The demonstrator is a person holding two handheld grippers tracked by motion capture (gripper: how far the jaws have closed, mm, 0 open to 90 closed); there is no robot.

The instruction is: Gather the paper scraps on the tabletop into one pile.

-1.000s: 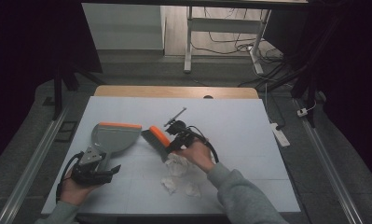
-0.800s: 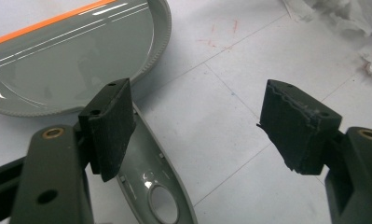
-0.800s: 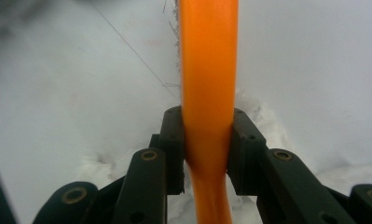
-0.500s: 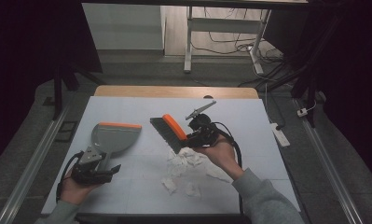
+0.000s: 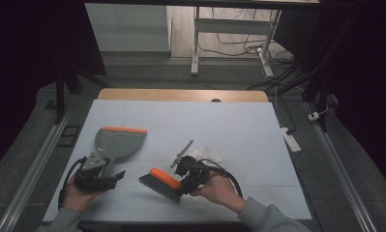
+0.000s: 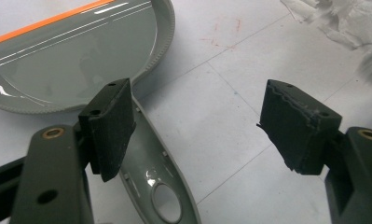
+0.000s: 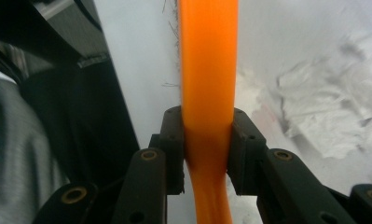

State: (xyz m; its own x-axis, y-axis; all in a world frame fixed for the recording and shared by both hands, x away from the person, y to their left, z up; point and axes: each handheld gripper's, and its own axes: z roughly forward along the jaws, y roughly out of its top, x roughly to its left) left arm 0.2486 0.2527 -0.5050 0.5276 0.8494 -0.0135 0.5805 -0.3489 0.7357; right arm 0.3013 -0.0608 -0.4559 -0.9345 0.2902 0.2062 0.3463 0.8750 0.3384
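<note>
On my bench (image 5: 239, 121), the dustpan (image 5: 117, 142) lies at left of frame, the brush (image 5: 162, 182) lower centre, and the crumpled paper (image 5: 207, 157) just behind the brush, centre-right.

Pretty sure this is a lab or test room, not anyone's home. Everything's sitting around one white table (image 5: 239, 121) with a wooden strip along its far edge, standing on grey carpet. Metal rails (image 5: 31, 169) are running along the floor on both sides of the table, and dark curtains are hanging to its left and right. Beyond the table a white desk frame (image 5: 229, 29) is standing over a tangle of loose cables (image 5: 239, 46). Just right of the table a power strip (image 5: 289, 140) is lying on the carpet.
</note>
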